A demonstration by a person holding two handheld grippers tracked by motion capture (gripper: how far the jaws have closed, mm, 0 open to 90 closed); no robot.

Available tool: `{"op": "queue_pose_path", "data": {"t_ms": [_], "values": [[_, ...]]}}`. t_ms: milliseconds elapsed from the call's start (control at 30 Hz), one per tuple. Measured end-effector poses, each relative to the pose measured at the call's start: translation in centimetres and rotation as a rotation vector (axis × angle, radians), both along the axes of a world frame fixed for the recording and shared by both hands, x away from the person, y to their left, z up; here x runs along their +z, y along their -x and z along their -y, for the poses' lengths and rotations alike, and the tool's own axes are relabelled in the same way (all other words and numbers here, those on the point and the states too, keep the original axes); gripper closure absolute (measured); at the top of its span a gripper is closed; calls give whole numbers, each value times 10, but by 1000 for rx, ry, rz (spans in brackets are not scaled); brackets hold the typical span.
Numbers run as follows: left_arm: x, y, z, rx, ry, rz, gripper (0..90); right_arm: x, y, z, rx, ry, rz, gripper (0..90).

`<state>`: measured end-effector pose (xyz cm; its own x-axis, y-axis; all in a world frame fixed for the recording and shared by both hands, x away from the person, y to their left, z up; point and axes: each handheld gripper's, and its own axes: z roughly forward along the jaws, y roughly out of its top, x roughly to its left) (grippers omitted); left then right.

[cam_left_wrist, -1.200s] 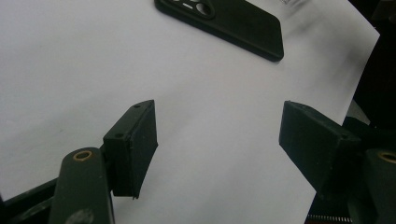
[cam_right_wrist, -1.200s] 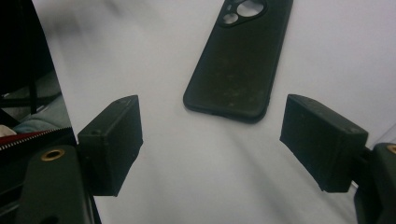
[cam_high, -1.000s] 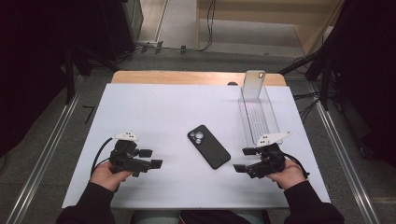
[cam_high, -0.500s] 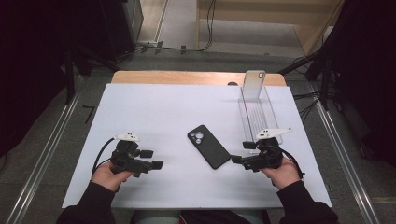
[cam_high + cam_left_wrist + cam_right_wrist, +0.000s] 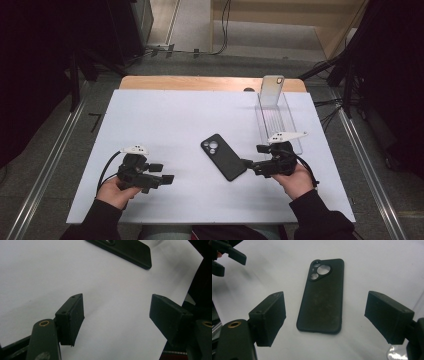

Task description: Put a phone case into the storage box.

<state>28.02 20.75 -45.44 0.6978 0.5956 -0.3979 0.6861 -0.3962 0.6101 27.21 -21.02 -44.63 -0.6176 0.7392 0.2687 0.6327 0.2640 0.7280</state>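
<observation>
While the left gripper [image 5: 167,178] waited with fingers apart and empty, the right gripper [image 5: 248,163] had edged toward the black phone [image 5: 223,156] lying flat mid-table [image 5: 150,115], its fingers just opening wider, apparently lining up a grasp.

Bare white table [image 5: 165,125] between the grippers — black phone [image 5: 223,156] mid-table, clear rack [image 5: 278,120] far right

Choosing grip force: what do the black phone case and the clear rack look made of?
Black phone case: probably soft rubbery plastic, matte, faintly scuffed and dusty, with no glare. Clear rack: likely rigid acrylic, see-through with glossy edges and visible slot ribs.
</observation>
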Motion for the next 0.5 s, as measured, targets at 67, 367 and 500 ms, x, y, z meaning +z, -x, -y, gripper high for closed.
{"op": "queue_pose_path", "data": {"t_ms": [67, 367, 500], "values": [[0, 1, -2, 9, 3, 0, 281, 0, -3, -2, -5, 3, 1, 154], [1, 6, -10, 36, 3, -2, 281, 4, -17, -17, 1, 6, 11, 154], [0, 7, -10, 32, -2, -2, 281, 7, -21, -22, -7, 10, 17, 154]]}}
